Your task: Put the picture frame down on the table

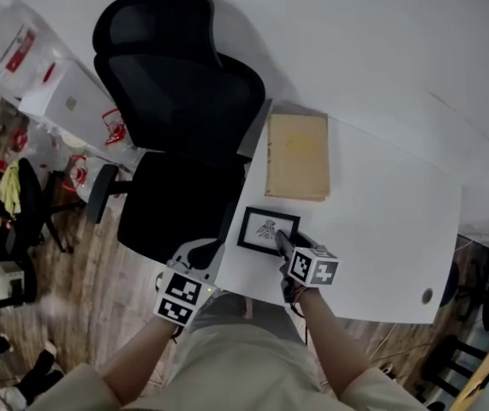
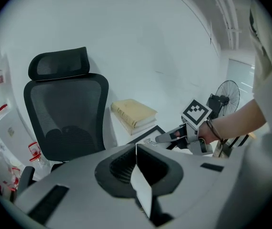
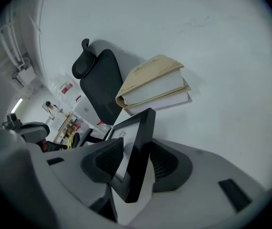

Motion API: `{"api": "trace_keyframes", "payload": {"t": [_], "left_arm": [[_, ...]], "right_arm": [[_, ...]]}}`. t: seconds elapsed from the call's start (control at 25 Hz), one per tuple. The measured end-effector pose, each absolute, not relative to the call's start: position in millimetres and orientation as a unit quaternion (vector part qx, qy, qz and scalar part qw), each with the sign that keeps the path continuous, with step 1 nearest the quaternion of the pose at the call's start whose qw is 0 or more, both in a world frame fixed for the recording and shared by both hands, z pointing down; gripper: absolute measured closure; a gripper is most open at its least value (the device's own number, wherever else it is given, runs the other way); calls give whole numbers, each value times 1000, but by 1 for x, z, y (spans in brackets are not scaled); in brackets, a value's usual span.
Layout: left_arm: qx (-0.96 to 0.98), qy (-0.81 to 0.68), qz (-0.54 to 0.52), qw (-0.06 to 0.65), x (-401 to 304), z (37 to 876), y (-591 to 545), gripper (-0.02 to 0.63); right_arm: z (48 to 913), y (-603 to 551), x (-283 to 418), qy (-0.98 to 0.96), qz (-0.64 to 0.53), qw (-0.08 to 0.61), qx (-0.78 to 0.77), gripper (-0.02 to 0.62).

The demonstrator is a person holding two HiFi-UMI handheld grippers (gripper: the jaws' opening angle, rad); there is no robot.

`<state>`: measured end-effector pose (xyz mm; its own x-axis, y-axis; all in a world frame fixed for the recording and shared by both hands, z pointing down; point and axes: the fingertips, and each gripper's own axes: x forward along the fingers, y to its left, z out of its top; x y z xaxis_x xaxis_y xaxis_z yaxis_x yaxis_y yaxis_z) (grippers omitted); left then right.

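Observation:
The black picture frame (image 1: 268,229) with a small dark drawing sits low at the white table's (image 1: 381,229) front left part; I cannot tell whether it touches the top. My right gripper (image 1: 282,245) is shut on the frame's near right corner. In the right gripper view the frame (image 3: 138,147) runs edge-on between the jaws. The left gripper view shows the frame (image 2: 147,134) nearly flat under the right gripper (image 2: 163,137). My left gripper (image 1: 194,274) hangs off the table's left front edge, jaws shut and empty (image 2: 138,161).
A thick tan book (image 1: 296,155) lies just beyond the frame. A black mesh office chair (image 1: 180,118) stands against the table's left edge. The table has a cable hole (image 1: 426,296) at the front right. A floor fan (image 2: 226,97) stands to the right.

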<state>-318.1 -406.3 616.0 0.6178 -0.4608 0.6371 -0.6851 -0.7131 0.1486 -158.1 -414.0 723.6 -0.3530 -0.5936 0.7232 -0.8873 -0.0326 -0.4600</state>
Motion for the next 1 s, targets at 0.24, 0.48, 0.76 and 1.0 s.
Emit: {"api": "trace_keyframes", "payload": {"t": [0.24, 0.48, 0.76, 1.0], "left_arm": [[881, -301, 302, 204, -309, 624, -394, 580], [884, -285, 312, 201, -306, 620, -384, 580], [886, -302, 302, 182, -301, 599, -386, 581], [890, -328, 279, 149, -302, 564, -407, 580]], "right_arm": [[739, -415, -149, -657, 453, 186, 574, 379], [749, -409, -148, -647, 435, 214, 589, 360], [719, -414, -133, -651, 416, 219, 595, 350], [645, -428, -123, -702, 363, 178, 586, 442]]}}
